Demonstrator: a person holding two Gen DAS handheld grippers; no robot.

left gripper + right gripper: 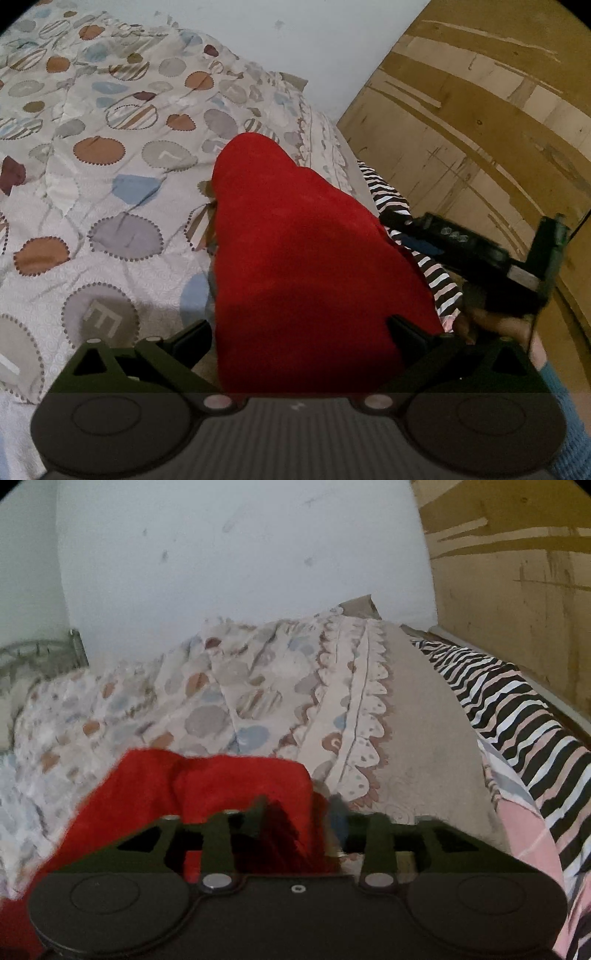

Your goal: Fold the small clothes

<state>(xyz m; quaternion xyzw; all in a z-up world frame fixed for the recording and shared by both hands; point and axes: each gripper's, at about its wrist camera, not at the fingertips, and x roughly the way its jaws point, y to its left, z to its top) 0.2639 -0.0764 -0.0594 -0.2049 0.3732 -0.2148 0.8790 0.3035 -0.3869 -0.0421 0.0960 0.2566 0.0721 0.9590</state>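
Red cloth (314, 258): lies on the patterned quilt (92, 166), near the bed's edge, its near end between both pairs of tongs.
Left gripper (299, 332): fingers spread wide, the cloth between them, not pinched.
Right gripper (317, 812): jaws parted; a fold of the cloth sits between them, seemingly loose, though blurred.
Striped sheet (517, 716): along the bed's side.
Wooden panel (480, 92): beside the bed.

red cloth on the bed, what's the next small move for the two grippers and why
Probably close the right gripper on the red cloth before any fold. Its jaws stand apart with a fold of the cloth between them, not visibly pinched. The cloth also lies between the left gripper's wide-open jaws, over the patterned bedspread.
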